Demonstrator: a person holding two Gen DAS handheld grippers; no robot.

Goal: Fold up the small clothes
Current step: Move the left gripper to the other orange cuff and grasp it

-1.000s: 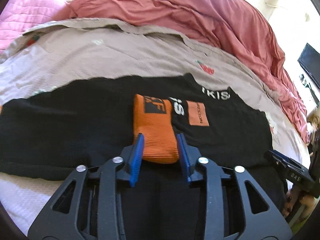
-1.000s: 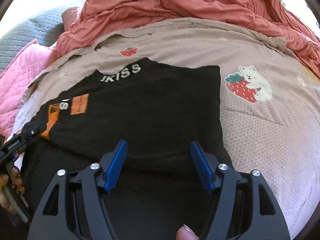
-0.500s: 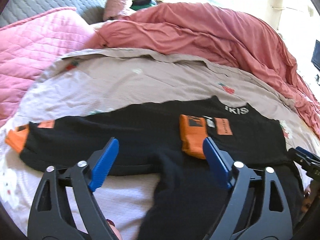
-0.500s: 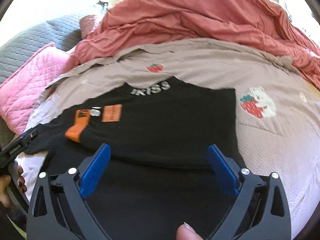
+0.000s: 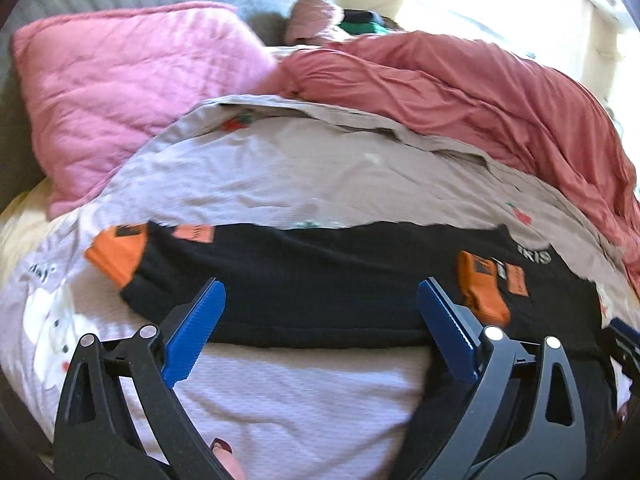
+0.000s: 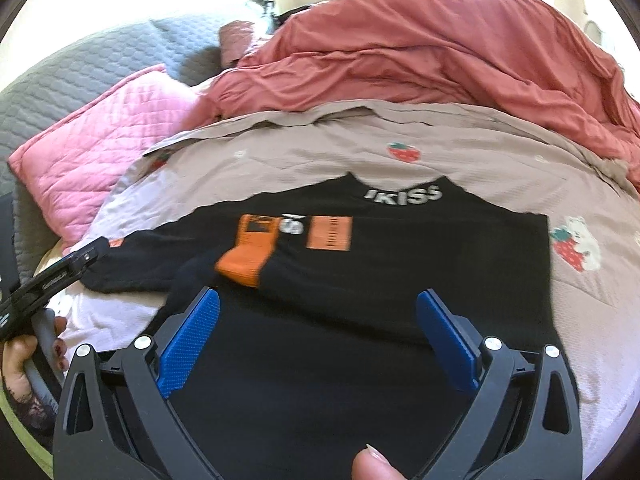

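A black sweater (image 6: 400, 280) with orange cuffs lies flat on the bed ahead of both grippers. The left gripper (image 5: 320, 320) is opening wide, nothing between its jaws. The right gripper (image 6: 318, 328) hovers wide open above the sweater.

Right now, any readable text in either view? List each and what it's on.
"IKISS": white letters on the collar of the black top; the left view cuts it to "IKIS".
Orange patch on the chest: a line of dark print, too small to read.
Orange cuff of the folded sleeve: dark square mark, blurred.
White letters between cuff and patch: partly covered, unreadable.
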